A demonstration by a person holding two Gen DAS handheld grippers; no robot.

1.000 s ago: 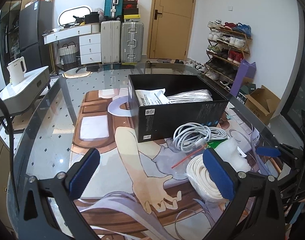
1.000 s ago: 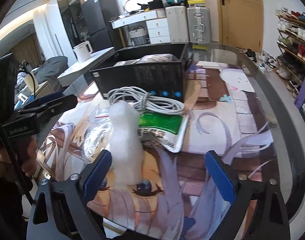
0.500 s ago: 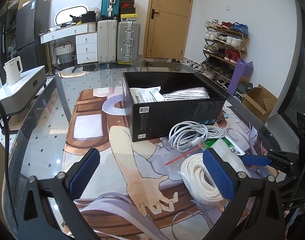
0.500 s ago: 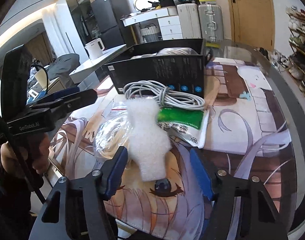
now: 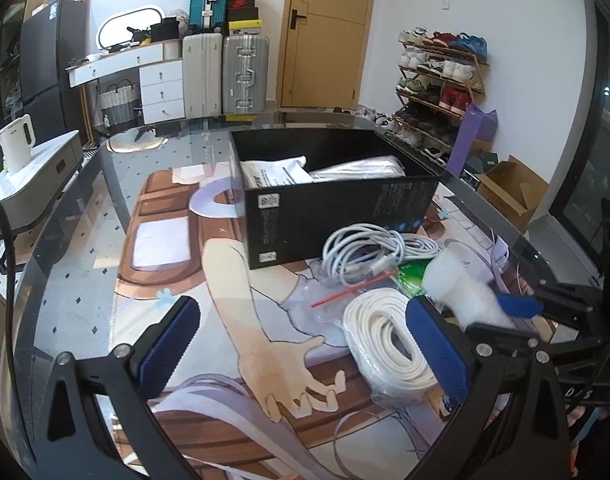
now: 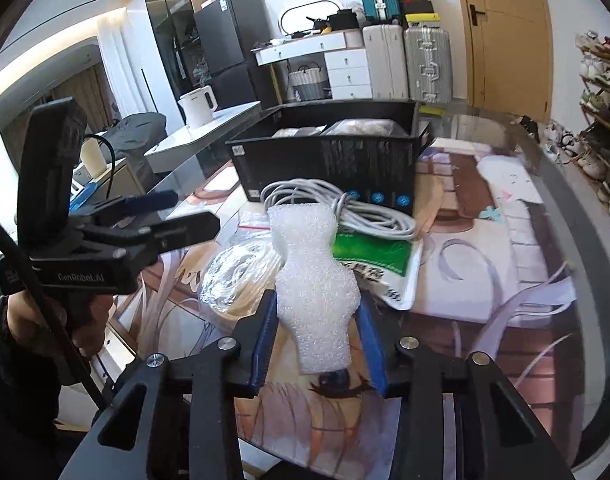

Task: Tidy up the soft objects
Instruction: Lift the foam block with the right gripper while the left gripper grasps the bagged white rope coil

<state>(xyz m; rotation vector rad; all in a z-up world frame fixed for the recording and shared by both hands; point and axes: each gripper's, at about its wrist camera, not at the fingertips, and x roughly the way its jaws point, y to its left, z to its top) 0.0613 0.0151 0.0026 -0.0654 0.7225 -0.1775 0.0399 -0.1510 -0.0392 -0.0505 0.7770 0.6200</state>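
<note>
1. While the left gripper [image 5: 305, 340] fills the bottom of the left wrist view, its blue pads are spread wide with nothing between them, only the printed mat [image 5: 241, 304] showing through.
2. At centre right of that view lies a bagged white rope coil [image 5: 385, 344]; above it sits a grey cable [image 5: 369, 252], touching the front of the black box [image 5: 337, 216].
3. At the right edge, the foam [image 5: 461, 288] is pinched in the right gripper [image 5: 517, 306].
4. In the right wrist view, the right gripper [image 6: 317, 344] at lower centre is pressed onto the foam [image 6: 311, 276], which sticks up, squeezed narrow at the pads.
5. Behind the foam lie the cable [image 6: 345, 208], a green packet [image 6: 373, 252] and the box [image 6: 329, 160], upper centre.
6. At left, a hand [image 6: 45, 320] holds the left gripper [image 6: 173, 212], jaws apart.
</note>
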